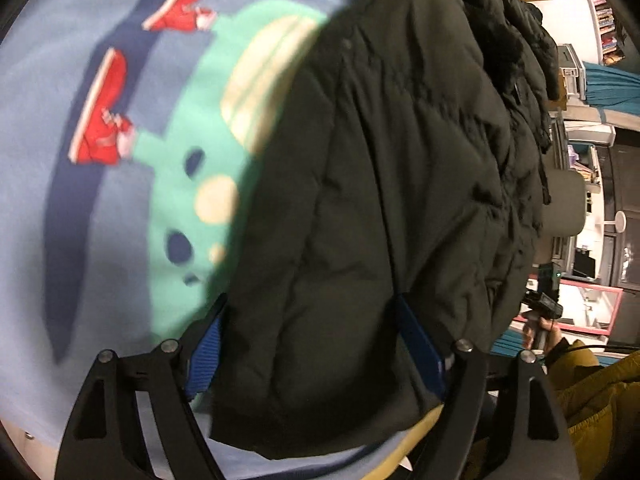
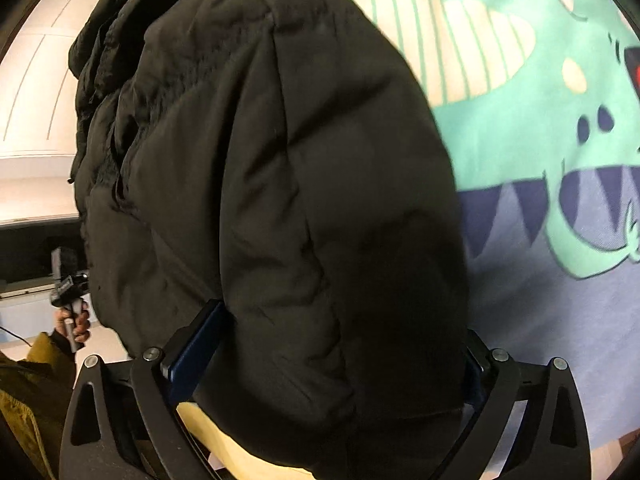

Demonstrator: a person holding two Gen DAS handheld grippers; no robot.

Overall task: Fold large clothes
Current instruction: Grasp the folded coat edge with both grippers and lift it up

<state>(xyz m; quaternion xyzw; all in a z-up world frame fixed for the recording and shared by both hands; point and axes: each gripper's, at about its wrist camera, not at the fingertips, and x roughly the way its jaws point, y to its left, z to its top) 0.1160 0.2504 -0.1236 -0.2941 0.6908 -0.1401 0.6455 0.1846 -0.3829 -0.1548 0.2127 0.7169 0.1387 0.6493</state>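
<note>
A black puffy jacket (image 1: 380, 184) fills the middle of the left wrist view and hangs in folds above a light blue sheet. My left gripper (image 1: 316, 344) is shut on the jacket's thick edge, which bulges between the blue pads (image 1: 210, 344). In the right wrist view the same jacket (image 2: 260, 184) fills the centre. My right gripper (image 2: 336, 352) is shut on another part of its edge, with a blue pad (image 2: 192, 356) pressed against the fabric. The jacket's far side is hidden.
The light blue sheet (image 1: 36, 220) has a green dinosaur print (image 2: 520, 120) with red shoes (image 1: 104, 112). The other gripper in a hand shows at the right (image 1: 544, 312) and at the left (image 2: 70, 292). A mustard-yellow sleeve (image 1: 592, 396) is near. Shelves and furniture (image 1: 592, 184) stand behind.
</note>
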